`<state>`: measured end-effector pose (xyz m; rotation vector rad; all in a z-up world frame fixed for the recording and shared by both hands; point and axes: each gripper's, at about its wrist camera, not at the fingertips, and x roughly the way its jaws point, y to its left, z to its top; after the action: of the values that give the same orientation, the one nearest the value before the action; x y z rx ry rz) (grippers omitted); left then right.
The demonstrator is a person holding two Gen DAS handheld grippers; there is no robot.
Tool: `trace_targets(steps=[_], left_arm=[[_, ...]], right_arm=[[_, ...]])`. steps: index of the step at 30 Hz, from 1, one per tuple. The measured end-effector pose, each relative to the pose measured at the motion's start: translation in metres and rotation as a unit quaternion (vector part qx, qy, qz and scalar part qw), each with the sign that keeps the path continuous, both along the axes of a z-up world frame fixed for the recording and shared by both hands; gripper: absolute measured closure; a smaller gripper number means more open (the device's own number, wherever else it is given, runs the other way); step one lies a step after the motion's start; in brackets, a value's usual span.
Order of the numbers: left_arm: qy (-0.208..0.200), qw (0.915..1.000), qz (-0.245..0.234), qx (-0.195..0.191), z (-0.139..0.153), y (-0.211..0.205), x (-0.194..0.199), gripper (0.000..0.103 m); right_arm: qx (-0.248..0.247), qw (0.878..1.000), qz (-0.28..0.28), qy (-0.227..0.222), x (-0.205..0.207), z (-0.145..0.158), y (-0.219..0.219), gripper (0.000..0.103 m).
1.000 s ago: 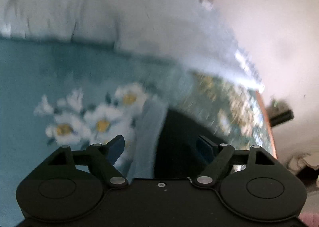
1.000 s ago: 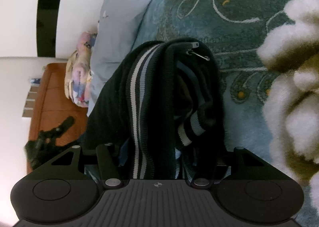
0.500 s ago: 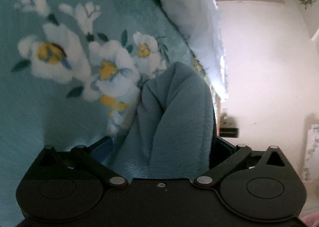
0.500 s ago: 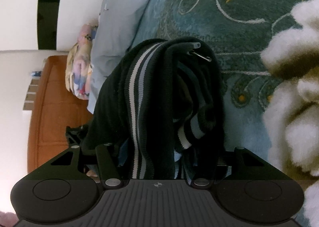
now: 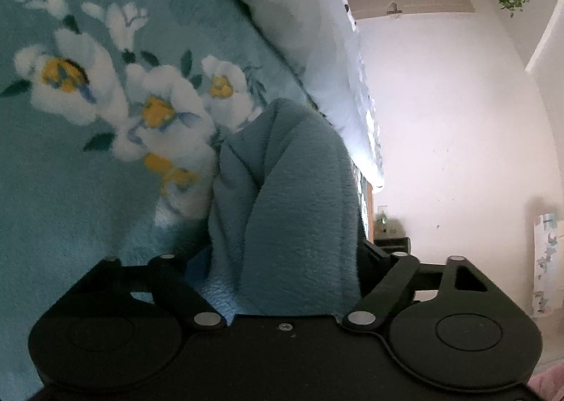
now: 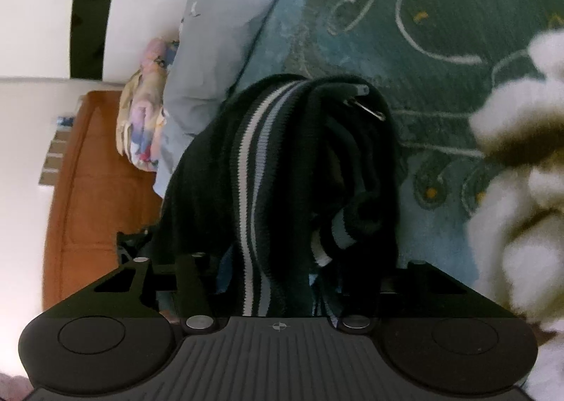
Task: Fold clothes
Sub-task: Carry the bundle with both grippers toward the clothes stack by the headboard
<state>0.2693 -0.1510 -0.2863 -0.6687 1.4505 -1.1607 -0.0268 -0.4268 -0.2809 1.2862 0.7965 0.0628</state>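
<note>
Floral teal blanket (image 5: pixel 88 189), pale pillow (image 5: pixel 310 30)

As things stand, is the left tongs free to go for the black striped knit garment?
Probably not. The left tongs already have a bunched teal fleece fold filling the gap between their fingers, and their jaws have just been closing. The black striped knit garment sits in the right tongs.

No words, brand names or numbers can be read in either view; the only mark is a small crosshair symbol (image 6: pixel 278 326) stamped on the ribbed casing of the right gripper, with no lettering beside it.
</note>
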Motion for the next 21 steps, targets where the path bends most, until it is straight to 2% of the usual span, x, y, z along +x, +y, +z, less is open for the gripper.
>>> trace_targets(steps=[3, 7, 12, 16, 19, 21], left_arm=[[-0.018, 0.9998, 0.003, 0.000, 0.008, 0.001, -0.015, 0.028], [-0.016, 0.9998, 0.014, 0.002, 0.010, 0.004, -0.040, 0.028], [-0.004, 0.9992, 0.041, 0.001, 0.010, 0.015, -0.071, 0.027], [-0.002, 0.9970, 0.077, 0.011, 0.012, 0.037, -0.073, 0.027], [-0.032, 0.9955, 0.086, 0.021, 0.023, 0.047, -0.069, 0.027], [-0.035, 0.9950, 0.091, 0.022, 0.027, 0.050, -0.064, 0.025]], right_arm=[[-0.024, 0.999, 0.026, -0.003, 0.005, 0.010, -0.010, 0.061], [-0.070, 0.994, 0.085, 0.008, 0.023, 0.021, -0.033, 0.061], [-0.113, 0.982, 0.153, 0.009, 0.051, 0.034, -0.055, 0.061], [-0.109, 0.977, 0.180, 0.015, 0.058, 0.032, -0.057, 0.058], [-0.098, 0.978, 0.183, 0.014, 0.057, 0.028, -0.058, 0.055], [-0.090, 0.980, 0.179, 0.013, 0.055, 0.025, -0.058, 0.054]])
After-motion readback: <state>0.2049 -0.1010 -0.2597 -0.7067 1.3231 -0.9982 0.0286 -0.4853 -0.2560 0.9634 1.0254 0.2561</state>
